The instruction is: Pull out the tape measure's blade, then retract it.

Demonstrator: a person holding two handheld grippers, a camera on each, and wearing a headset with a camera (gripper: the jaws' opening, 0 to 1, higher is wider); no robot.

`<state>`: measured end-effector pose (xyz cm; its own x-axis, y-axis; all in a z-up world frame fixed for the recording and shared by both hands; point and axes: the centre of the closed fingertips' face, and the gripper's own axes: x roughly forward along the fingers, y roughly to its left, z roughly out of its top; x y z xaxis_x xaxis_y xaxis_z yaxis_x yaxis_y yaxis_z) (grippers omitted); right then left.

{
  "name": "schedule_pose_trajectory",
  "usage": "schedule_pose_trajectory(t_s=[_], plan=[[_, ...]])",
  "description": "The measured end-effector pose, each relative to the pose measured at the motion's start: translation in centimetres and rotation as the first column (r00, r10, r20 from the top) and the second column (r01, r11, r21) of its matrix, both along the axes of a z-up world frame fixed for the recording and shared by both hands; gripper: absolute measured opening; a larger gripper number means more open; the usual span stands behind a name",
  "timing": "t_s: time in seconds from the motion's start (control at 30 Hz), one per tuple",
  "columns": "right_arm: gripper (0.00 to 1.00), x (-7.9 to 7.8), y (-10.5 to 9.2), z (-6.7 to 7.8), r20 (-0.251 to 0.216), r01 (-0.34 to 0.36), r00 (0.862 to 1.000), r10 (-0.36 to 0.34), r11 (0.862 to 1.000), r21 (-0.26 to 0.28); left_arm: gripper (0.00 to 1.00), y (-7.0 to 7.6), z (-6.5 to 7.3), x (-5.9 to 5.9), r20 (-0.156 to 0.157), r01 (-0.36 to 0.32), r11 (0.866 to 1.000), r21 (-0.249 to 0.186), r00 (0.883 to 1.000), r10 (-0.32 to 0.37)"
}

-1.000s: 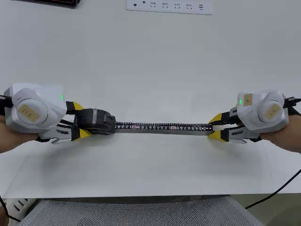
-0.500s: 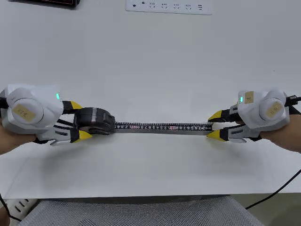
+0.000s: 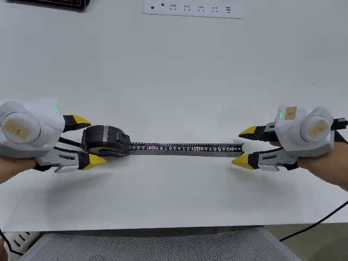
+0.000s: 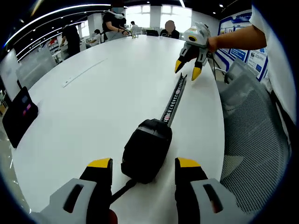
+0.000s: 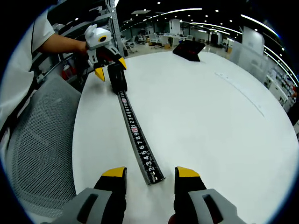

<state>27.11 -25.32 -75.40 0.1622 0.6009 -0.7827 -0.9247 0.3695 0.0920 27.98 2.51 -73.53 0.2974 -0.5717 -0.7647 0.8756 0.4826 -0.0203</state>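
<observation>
A dark tape measure case lies on the white table, its numbered blade pulled out to the right and resting flat. My left gripper is open, its yellow-tipped jaws standing either side of the case without gripping it. My right gripper is open too, with the blade's free end lying loose just ahead of the gap between its jaws. The left gripper view has the right gripper at the far end of the blade.
A white power strip lies at the far edge, with a dark device at the far left. A mesh chair stands below the table's near edge. A black cable hangs at the right.
Both grippers have opened: the left let go of the case, the right let go of the blade end. The tape measure now rests on the table, blade still extended.
</observation>
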Motion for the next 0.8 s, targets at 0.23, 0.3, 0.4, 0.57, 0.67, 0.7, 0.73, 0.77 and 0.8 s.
schedule_pose_trajectory(t_s=[0.23, 0.3, 0.4, 0.57, 0.67, 0.7, 0.73, 0.77, 0.8], plan=[[0.46, 0.4, 0.3, 0.6, 0.022, 0.059, 0.998, -0.060, 0.998, 0.022, 0.53, 0.3, 1.1, 0.2, 0.023, -0.067, 0.997, -0.036, 0.997, 0.068], [0.48, 0.4, 0.4, 0.8, 0.024, 0.072, 0.997, -0.073, 0.997, 0.028, 0.54, 0.4, 1.3, 0.2, 0.028, -0.079, 0.996, -0.041, 0.996, 0.080], [0.52, 0.4, 0.5, 1.1, 0.034, 0.095, 0.995, -0.096, 0.995, 0.033, 0.56, 0.6, 1.6, 0.1, 0.028, -0.110, 0.992, -0.061, 0.993, 0.112], [0.56, 0.4, 0.5, 1.6, 0.040, 0.125, 0.991, -0.127, 0.991, 0.051, 0.57, 1.0, 1.9, 0.0, 0.025, -0.148, 0.985, -0.086, 0.988, 0.150], [0.57, 0.3, 0.6, 1.9, 0.048, 0.140, 0.989, -0.143, 0.988, 0.057, 0.57, 1.2, 2.0, -0.1, 0.031, -0.163, 0.982, -0.094, 0.986, 0.166], [0.58, 0.3, 0.6, 2.0, 0.051, 0.145, 0.988, -0.148, 0.988, 0.060, 0.58, 1.2, 2.1, -0.1, 0.034, -0.169, 0.980, -0.100, 0.984, 0.174], [0.58, 0.2, 0.7, 2.1, 0.055, 0.149, 0.987, -0.153, 0.987, 0.062, 0.58, 1.3, 2.2, -0.2, 0.034, -0.176, 0.978, -0.108, 0.983, 0.181], [0.59, 0.2, 0.8, 2.2, 0.062, 0.153, 0.986, -0.157, 0.986, 0.065, 0.58, 1.3, 2.3, -0.2, 0.035, -0.181, 0.977, -0.110, 0.982, 0.186], [0.59, 0.1, 0.9, 2.2, 0.064, 0.158, 0.985, -0.162, 0.985, 0.067, 0.58, 1.4, 2.3, -0.3, 0.040, -0.186, 0.976, -0.110, 0.981, 0.191]])
